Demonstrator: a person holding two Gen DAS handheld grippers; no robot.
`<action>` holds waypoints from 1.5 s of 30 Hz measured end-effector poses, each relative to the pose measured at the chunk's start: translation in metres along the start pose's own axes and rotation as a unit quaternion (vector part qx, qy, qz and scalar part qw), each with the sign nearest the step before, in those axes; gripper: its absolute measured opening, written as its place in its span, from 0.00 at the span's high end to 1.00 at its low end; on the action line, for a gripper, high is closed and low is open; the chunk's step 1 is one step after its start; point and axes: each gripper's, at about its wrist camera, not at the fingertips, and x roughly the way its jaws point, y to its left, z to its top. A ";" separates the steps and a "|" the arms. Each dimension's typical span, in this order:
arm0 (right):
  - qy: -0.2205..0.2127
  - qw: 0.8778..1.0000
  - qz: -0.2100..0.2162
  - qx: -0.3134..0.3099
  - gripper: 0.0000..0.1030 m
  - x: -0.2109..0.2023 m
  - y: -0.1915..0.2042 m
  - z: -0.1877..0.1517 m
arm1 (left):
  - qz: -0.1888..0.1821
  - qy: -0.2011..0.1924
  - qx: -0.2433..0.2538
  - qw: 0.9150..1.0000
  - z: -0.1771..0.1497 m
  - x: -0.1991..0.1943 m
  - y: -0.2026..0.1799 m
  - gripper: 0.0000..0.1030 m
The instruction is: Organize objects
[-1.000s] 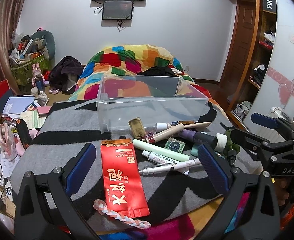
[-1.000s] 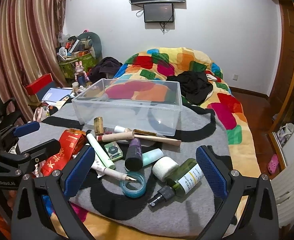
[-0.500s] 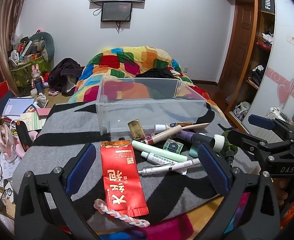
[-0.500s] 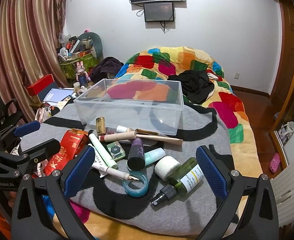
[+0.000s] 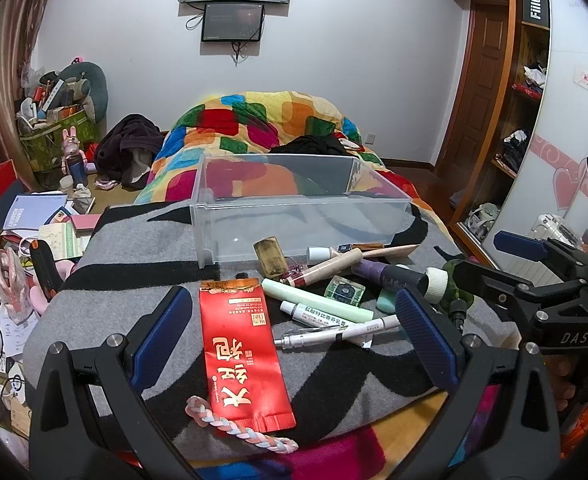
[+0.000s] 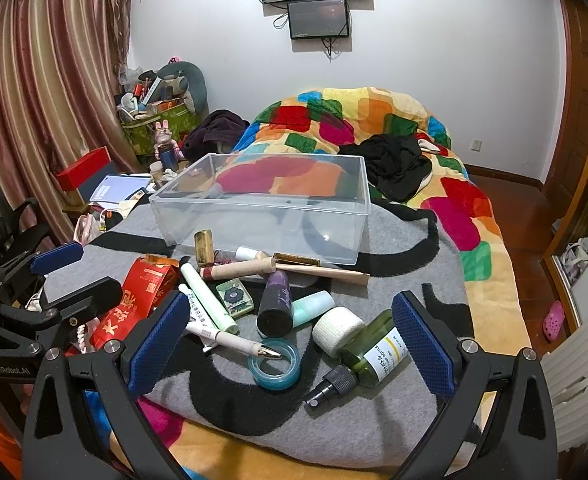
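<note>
Clear plastic bin [image 6: 262,204] standing open and empty on a grey-and-black blanket [image 6: 398,264] spread over the bed; all positions are given relative to this bin. Just in front of its near wall lie a worn gold-coloured block [image 6: 204,242], a wooden stick [image 6: 322,271] and a wooden cylinder [image 6: 240,269], the last two crossing. Nearer the cameras than these: a pale green tube [image 6: 208,298], a small green patterned tin [image 6: 235,297], a dark purple bottle [image 6: 276,304] lying on its side and touching a mint-green bottle [image 6: 314,306], a white tape roll [image 6: 337,326], a white pen [image 6: 234,342] whose tip rests on a blue tape ring [image 6: 274,366], and a green spray bottle [image 6: 364,358] on its side. A red foil packet [image 5: 242,354] lies in front of the bin's left corner, with a pink-and-white braided cord [image 5: 238,428] at its near end.

Left tool [image 5: 290,336]: jaws spread wide, holding nothing, above the red foil packet. Right tool [image 6: 290,340]: jaws spread wide, holding nothing, above the blue tape ring and the white pen.
</note>
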 end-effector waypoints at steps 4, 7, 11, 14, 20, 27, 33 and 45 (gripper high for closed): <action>0.002 1.000 0.000 0.000 0.02 0.000 0.000 -0.001 | -0.001 0.000 0.000 1.000 -0.001 0.001 -0.001 0.00; 0.002 1.000 0.001 0.001 0.02 0.001 0.000 -0.001 | 0.000 0.000 0.000 1.000 0.000 0.001 -0.001 0.00; 0.003 1.000 0.002 0.002 0.02 0.001 0.000 -0.001 | -0.001 -0.001 0.002 1.000 0.000 0.000 -0.001 0.00; 0.004 1.000 0.002 0.002 0.02 0.001 0.000 -0.002 | -0.002 -0.001 0.001 1.000 -0.001 0.001 -0.001 0.00; 0.006 1.000 -0.001 0.002 0.02 0.001 0.002 -0.002 | -0.006 -0.001 -0.004 1.000 -0.001 0.001 0.001 0.00; 0.015 1.000 -0.001 0.006 0.02 0.006 -0.003 -0.004 | -0.002 0.014 -0.010 1.000 -0.005 0.007 0.007 0.13; 0.019 0.999 -0.025 0.023 0.03 0.010 -0.021 -0.007 | 0.021 0.032 -0.027 0.999 -0.013 0.017 0.023 0.13; 0.064 0.984 -0.027 0.164 0.09 0.034 -0.092 -0.020 | 0.040 0.112 -0.031 0.992 -0.017 0.073 0.046 0.13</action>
